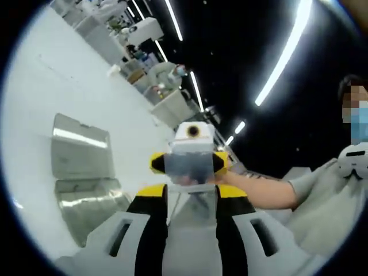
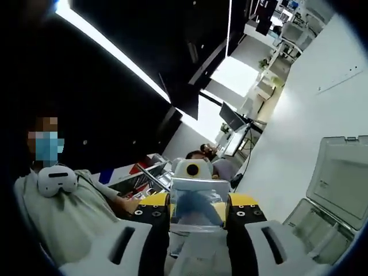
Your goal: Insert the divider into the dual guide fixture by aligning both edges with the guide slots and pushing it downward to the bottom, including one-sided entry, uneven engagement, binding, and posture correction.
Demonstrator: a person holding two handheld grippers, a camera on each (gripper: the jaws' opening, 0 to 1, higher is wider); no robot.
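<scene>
**Clear divider held between two hand-held grippers**

Transparent, the flat clear plastic divider (image 1: 192,167) sits at centre frame of the left gripper view, clamped between the left hand-held gripper (image 1: 192,192) and the facing right hand-held gripper (image 1: 190,163). The right gripper view shows the divider (image 2: 198,210) likewise, at the right hand-held gripper (image 2: 198,214). A clear open-lidded plastic box (image 1: 80,172) lies on the white surface (image 1: 40,86), lower left.
</scene>
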